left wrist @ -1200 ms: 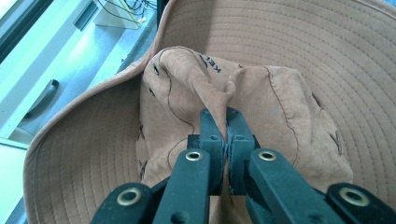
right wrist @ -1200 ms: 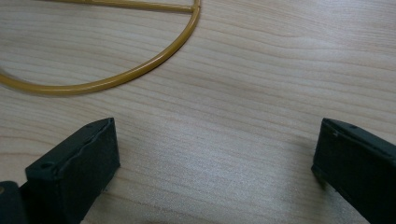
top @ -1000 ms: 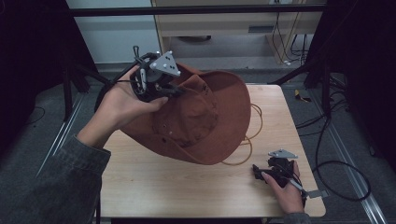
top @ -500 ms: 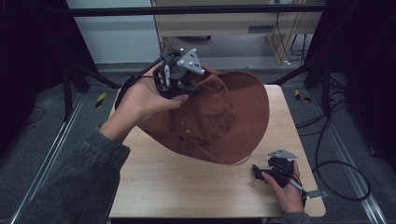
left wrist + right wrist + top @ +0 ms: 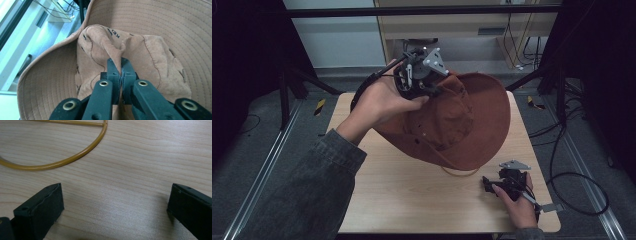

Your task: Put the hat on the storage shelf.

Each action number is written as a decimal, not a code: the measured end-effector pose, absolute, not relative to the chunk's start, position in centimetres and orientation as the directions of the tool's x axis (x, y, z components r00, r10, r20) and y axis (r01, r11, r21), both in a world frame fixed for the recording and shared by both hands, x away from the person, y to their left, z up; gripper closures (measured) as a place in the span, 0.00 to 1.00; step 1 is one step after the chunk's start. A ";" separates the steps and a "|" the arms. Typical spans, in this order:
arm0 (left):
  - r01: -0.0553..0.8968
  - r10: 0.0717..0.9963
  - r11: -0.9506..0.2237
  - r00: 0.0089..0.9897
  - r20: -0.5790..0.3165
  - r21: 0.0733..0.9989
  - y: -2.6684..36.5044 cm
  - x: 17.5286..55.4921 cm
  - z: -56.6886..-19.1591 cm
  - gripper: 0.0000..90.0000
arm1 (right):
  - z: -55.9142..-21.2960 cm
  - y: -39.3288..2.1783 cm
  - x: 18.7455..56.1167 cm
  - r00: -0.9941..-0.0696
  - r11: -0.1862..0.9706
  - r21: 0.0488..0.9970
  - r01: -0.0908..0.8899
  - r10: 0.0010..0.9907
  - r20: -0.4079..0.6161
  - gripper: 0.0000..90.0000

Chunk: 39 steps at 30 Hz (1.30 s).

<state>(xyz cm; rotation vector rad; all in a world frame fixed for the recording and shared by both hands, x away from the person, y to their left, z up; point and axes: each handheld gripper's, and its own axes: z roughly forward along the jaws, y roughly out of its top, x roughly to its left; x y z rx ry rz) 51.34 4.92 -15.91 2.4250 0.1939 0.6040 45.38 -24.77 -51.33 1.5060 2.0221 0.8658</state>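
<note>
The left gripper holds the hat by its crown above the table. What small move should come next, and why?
Probably lower the hat toward the table. The left gripper is shut on a pinched fold of the crown, the hat hangs tilted, and its cord already lies on the wood. The right gripper rests open there, free to help.

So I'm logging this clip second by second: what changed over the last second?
The left gripper, shut on the brown hat, carried it up and away from the person, toward the table's far right. The right gripper stayed open, low near the front right corner; the hat's cord still trails on the wood.
</note>
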 end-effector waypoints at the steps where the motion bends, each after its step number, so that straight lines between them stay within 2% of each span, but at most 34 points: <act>1: -0.008 0.278 -0.794 0.884 0.375 0.608 4.9 51.3 -15.9 0.98 | -51.3 -24.8 45.4 -0.286 0.198 0.724 0.661 0.958 -0.001 0.01; 39: -0.038 0.226 -0.815 0.898 0.377 0.578 -0.4 53.2 -16.6 0.98 | -51.3 -24.8 45.4 -0.287 0.200 0.724 0.660 0.958 -0.003 0.00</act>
